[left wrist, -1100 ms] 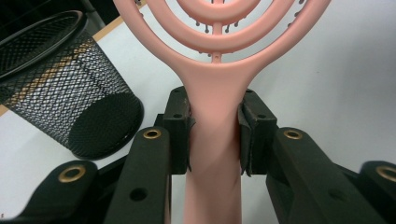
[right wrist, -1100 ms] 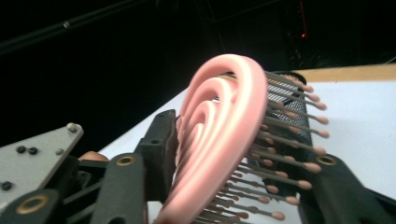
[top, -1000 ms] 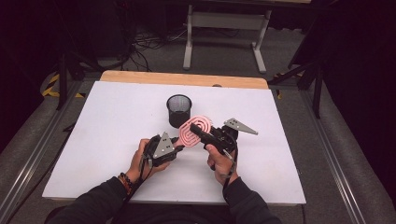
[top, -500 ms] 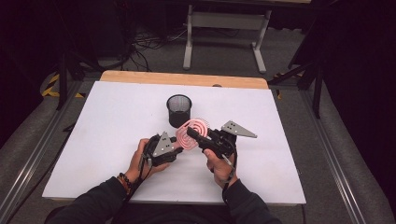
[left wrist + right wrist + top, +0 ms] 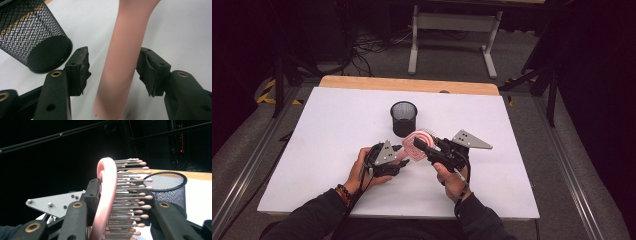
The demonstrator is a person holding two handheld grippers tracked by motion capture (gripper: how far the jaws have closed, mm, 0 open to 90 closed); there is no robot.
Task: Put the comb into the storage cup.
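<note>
Pink hairbrush (image 5: 421, 138) between two tongs
Right tongs (image 5: 120, 202) clamp its bristled head; left tongs (image 5: 113, 72) gape around its handle, untouching, beside the mesh cup (image 5: 404, 118).

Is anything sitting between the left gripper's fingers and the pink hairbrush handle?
Nothing visible. In the left gripper view the pink hairbrush handle runs through the gap between the open fingers, with clear space on each side. The mesh cup stands off to the side.
</note>
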